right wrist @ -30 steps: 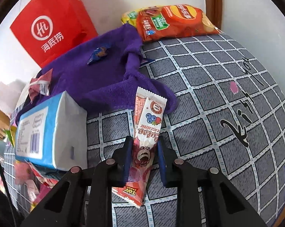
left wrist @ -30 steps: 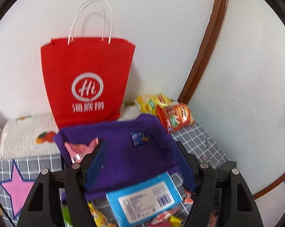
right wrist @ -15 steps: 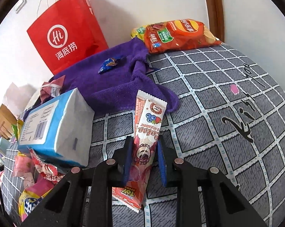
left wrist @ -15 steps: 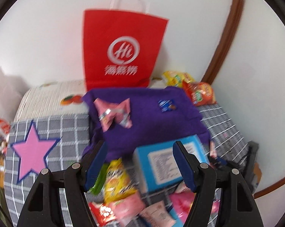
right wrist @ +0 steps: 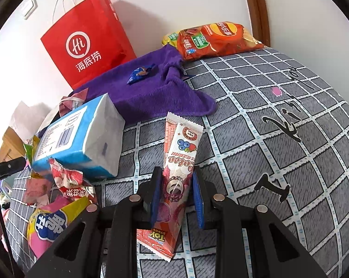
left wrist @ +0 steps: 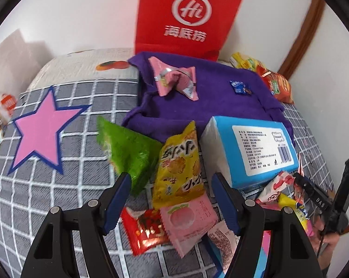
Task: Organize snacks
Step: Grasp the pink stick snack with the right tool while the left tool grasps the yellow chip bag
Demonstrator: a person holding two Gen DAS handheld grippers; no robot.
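My right gripper [right wrist: 177, 186] is shut on a long red-and-white Lotso snack stick [right wrist: 177, 169] and holds it just above the grey checked cover [right wrist: 278, 162]. My left gripper [left wrist: 172, 190] is open and empty above a pile of snacks: a yellow packet [left wrist: 177, 166], a green packet [left wrist: 128, 150], a pink peach packet [left wrist: 188, 220] and a red packet [left wrist: 146, 229]. A purple cloth [left wrist: 204, 102] carries a pink wrapper [left wrist: 174, 78] and a small blue candy [left wrist: 239, 86]. The cloth [right wrist: 151, 88] and candy [right wrist: 139, 73] also show in the right wrist view.
A blue-and-white tissue pack [left wrist: 253, 148] lies by the cloth's near edge. A red paper bag [left wrist: 186, 16] stands against the wall. Orange and yellow chip bags [right wrist: 216, 39] lie in the far corner. More snacks [right wrist: 58, 197] lie heaped left of my right gripper.
My left gripper has pulled back and tilted down, so the snack pile now lies between its fingers. My right gripper has lifted back a little with the Lotso stick still in it.
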